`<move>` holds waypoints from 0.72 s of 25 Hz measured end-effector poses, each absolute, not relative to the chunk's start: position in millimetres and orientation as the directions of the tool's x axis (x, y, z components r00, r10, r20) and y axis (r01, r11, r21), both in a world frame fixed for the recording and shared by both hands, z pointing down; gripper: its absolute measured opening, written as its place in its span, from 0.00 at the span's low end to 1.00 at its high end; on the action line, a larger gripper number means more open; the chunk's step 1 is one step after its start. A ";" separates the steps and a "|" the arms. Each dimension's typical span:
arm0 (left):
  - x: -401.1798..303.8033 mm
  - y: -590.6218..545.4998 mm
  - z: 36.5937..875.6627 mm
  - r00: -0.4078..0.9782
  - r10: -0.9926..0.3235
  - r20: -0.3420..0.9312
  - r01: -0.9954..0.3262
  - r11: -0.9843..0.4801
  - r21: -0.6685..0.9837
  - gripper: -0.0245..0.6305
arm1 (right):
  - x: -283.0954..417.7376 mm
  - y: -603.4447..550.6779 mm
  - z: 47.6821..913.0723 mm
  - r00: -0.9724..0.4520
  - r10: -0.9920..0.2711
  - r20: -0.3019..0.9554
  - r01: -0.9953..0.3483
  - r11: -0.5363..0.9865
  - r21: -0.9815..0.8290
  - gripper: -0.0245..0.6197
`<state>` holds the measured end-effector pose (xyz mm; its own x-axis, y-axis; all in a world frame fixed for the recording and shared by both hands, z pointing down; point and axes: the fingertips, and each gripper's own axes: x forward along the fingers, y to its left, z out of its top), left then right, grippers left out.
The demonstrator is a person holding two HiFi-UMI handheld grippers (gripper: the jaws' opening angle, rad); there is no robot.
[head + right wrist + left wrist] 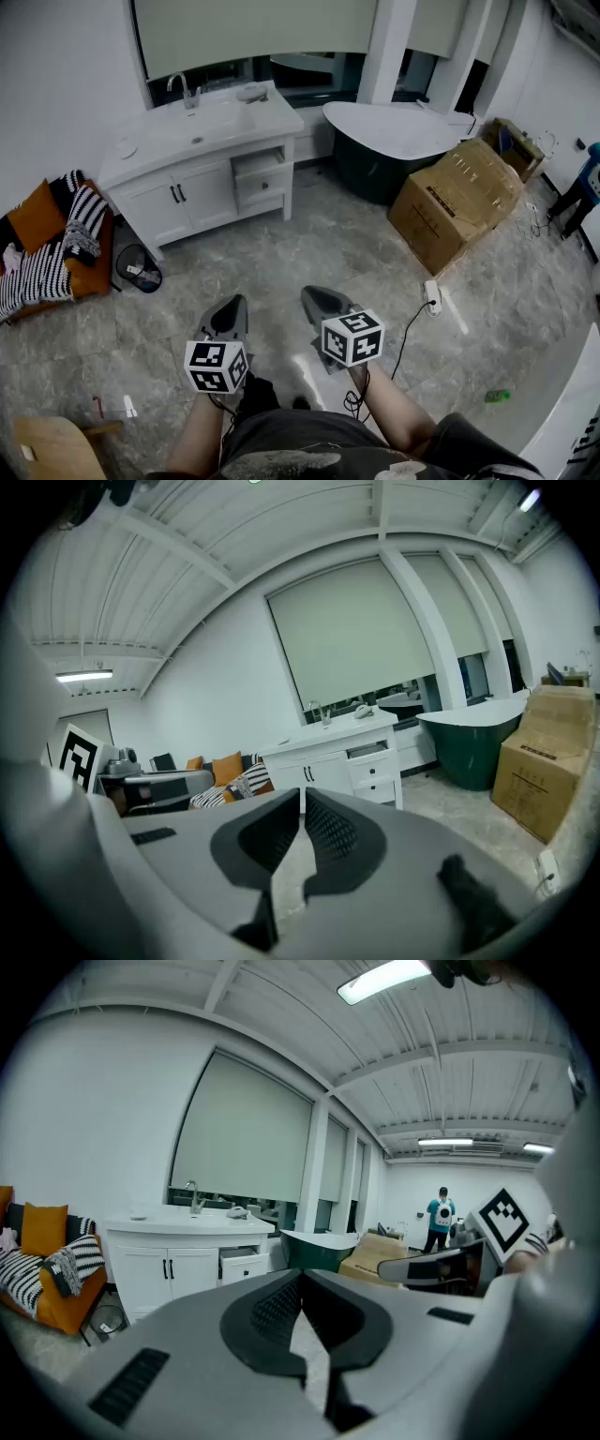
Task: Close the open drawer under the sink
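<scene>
Glossy stone floor (pixel 309 244) — matt painted drawer (pixel 260 164), cardboard box (pixel 455 202).

Drawer (pixel 259 165) under sink (pixel 208 123), sofa (pixel 54 246) left, bathtub (pixel 386 133) right, box (pixel 459 199) right of bathtub

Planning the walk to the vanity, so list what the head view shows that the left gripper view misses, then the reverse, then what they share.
Head view only: the power strip with its cable on the floor, and a small green item near the right edge. Left gripper view only: the ceiling lights, and the left claw seen head-on, jaws closed together with nothing between them. Both: the white vanity with its drawer standing open, the dark bathtub, the cardboard box and the orange sofa.
</scene>
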<state>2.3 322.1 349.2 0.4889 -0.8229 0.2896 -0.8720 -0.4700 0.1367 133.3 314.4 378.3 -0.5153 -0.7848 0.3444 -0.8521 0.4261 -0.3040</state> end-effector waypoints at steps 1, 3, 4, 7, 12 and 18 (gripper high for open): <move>1.4 322.4 350.0 0.489 -0.821 0.293 -0.872 -0.472 0.134 0.06 | 133.4 314.1 378.8 -0.511 -0.787 0.345 -0.855 0.424 -0.298 0.09; -0.2 323.2 351.0 0.491 -0.819 0.297 -0.870 -0.475 0.130 0.06 | 133.7 313.9 379.8 -0.502 -0.792 0.348 -0.861 0.420 -0.286 0.09; -0.6 323.8 351.0 0.493 -0.818 0.297 -0.869 -0.477 0.129 0.06 | 134.1 314.2 380.4 -0.497 -0.794 0.350 -0.864 0.418 -0.280 0.09; 0.2 327.6 349.5 0.495 -0.819 0.290 -0.868 -0.480 0.126 0.06 | 136.8 316.9 381.8 -0.488 -0.799 0.351 -0.870 0.411 -0.274 0.09; -1.7 331.2 349.6 0.477 -0.828 0.295 -0.877 -0.468 0.106 0.06 | 137.1 320.7 381.4 -0.486 -0.803 0.346 -0.871 0.409 -0.273 0.09; -3.9 340.8 343.8 0.461 -0.840 0.286 -0.887 -0.448 0.113 0.06 | 142.0 329.0 371.6 -0.499 -0.819 0.281 -0.849 0.400 -0.345 0.09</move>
<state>-3.9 340.8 343.8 0.4608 -0.8402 0.2858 -0.8869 -0.4478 0.1134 142.0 329.0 371.6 -0.4995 -0.8194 0.2813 -0.8495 0.3995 -0.3446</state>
